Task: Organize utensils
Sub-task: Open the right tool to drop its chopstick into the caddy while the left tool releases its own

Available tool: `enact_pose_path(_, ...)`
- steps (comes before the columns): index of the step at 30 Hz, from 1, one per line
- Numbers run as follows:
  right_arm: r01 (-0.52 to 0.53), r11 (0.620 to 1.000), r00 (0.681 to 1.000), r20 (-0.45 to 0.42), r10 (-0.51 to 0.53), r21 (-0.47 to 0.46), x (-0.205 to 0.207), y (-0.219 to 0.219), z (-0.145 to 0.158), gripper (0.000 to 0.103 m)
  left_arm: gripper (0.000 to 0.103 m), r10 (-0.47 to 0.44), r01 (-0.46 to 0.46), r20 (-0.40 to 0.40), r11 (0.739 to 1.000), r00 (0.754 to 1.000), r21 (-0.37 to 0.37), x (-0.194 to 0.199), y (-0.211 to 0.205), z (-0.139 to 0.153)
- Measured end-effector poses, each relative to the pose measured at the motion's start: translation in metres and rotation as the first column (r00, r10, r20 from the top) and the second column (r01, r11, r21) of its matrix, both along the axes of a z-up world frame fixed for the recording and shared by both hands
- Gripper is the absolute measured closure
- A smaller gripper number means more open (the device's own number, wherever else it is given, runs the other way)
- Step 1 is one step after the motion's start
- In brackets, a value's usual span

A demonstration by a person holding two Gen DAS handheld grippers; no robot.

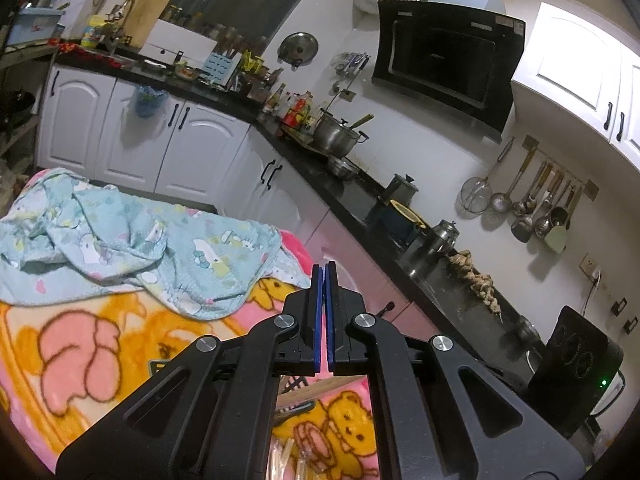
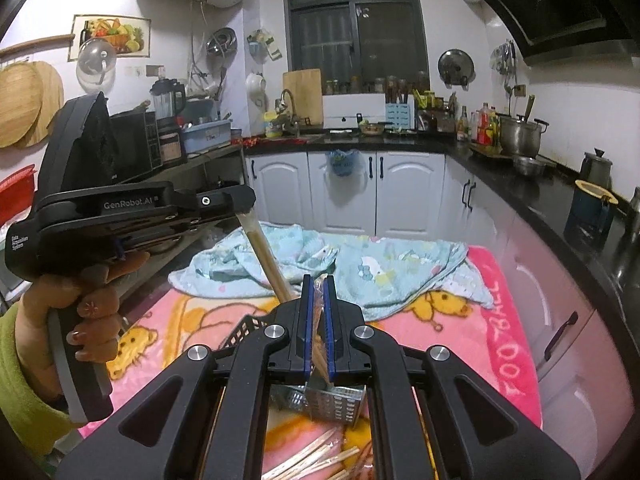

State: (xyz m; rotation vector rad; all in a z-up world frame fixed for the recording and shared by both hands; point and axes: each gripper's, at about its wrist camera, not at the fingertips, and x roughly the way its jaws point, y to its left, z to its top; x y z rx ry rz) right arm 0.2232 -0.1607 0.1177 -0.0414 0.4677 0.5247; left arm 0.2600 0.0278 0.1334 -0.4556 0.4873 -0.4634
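Note:
In the right wrist view my right gripper [image 2: 319, 280] is shut on a clear-wrapped bundle of wooden chopsticks [image 2: 269, 252] that slants up to the left. My left gripper [image 2: 240, 200] holds the bundle's upper end there. In the left wrist view the left gripper [image 1: 324, 268] has its blue pads pressed together, and the bundle cannot be seen between them. Loose chopsticks [image 2: 316, 454] lie on the pink cartoon blanket [image 2: 432, 340] below. A perforated metal utensil holder [image 2: 332, 402] lies under the right gripper, beside a black mesh basket [image 2: 244, 330].
A crumpled light-blue cloth [image 2: 360, 268] [image 1: 132, 240] lies across the far part of the blanket. Black counters with white cabinets [image 2: 360, 188] run behind and to the right. Pots [image 2: 518, 132], bottles and hanging ladles [image 1: 536, 208] line the counter and wall.

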Motion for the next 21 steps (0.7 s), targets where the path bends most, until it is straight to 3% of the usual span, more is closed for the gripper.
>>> enact_pose_path(7,0.001,1.000,0.998,-0.064,-0.001,-0.006,0.011,0.005,-0.020,0.097,0.103,-0.025,0.023,-0.039,0.999,0.999,-0.034,0.007,0.004,-0.021)
enact_pose_path(10,-0.001,1.000,0.996,-0.091,0.000,-0.012,0.014,0.008,-0.030,0.090,0.102,-0.018,0.015,-0.073,0.999,0.997,-0.036,0.010,0.007,-0.033)
enact_pose_path(11,0.001,1.000,0.996,-0.092,-0.002,-0.015,0.014,0.007,-0.032,0.082,0.098,-0.007,0.005,-0.073,1.000,0.997,-0.027,0.010,0.008,-0.035)
enact_pose_path(12,0.001,1.000,0.996,-0.093,-0.003,-0.016,0.014,0.007,-0.034,0.077,0.084,0.004,-0.005,-0.071,1.000,0.997,-0.012,0.009,0.009,-0.036)
enact_pose_path(13,0.003,1.000,0.996,-0.093,-0.004,-0.014,0.014,0.005,-0.035,0.068,0.077,0.009,-0.009,-0.070,1.000,0.998,-0.002,0.007,0.011,-0.037)
enact_pose_path(14,0.010,1.000,0.996,-0.094,-0.011,-0.012,0.013,0.004,-0.037,0.066,0.072,0.011,-0.011,-0.068,1.000,0.998,0.000,0.005,0.013,-0.039)
enact_pose_path(17,0.022,1.000,0.994,-0.105,-0.024,-0.012,0.012,-0.002,-0.042,0.064,0.069,0.037,-0.036,-0.062,0.999,0.997,0.010,-0.002,0.020,-0.041)
enact_pose_path(21,0.042,0.999,0.994,-0.101,-0.043,-0.010,0.005,-0.010,-0.044,0.054,0.047,0.076,-0.075,-0.041,0.996,0.996,0.048,-0.016,0.028,-0.040)
